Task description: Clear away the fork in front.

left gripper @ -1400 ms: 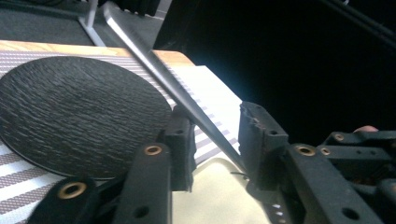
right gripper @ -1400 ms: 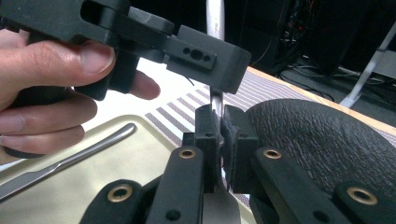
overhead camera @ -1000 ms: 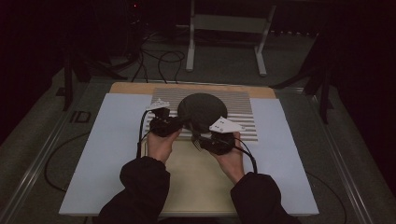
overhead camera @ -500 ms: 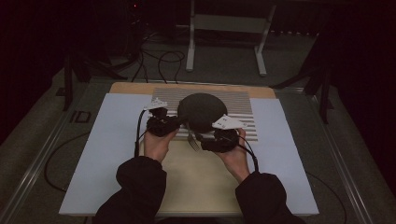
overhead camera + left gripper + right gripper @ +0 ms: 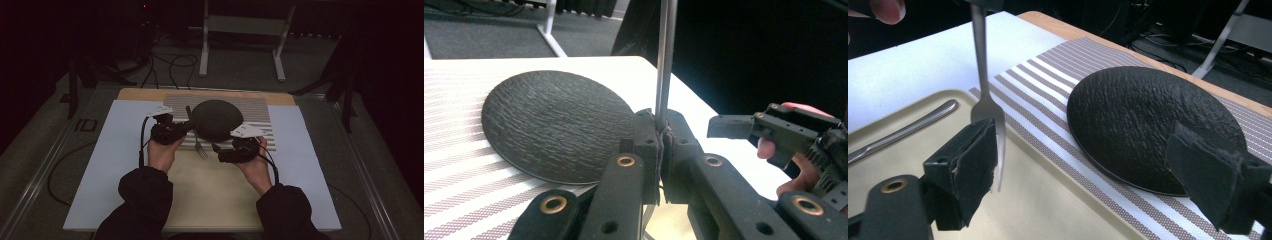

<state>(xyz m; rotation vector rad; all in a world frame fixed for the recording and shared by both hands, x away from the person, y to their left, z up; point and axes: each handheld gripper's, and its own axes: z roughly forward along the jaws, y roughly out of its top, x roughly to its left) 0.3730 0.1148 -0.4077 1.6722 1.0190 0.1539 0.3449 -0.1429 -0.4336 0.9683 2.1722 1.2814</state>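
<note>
Two claws over bench: left claw (image 5: pixel 659 150) clenched on slim steel fork (image 5: pixel 985 107), tines hanging beside round black textured plate (image 5: pixel 1153 125); right claw (image 5: pixel 1088 175) just opened, released. Handover step; next, lowering fork onto striped placemat (image 5: pixel 1048 85).

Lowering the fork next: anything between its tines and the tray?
Nothing visible: the tray under the fork is bare. The right gripper's fingers have just been opening; one stands close beside the tines.
</note>
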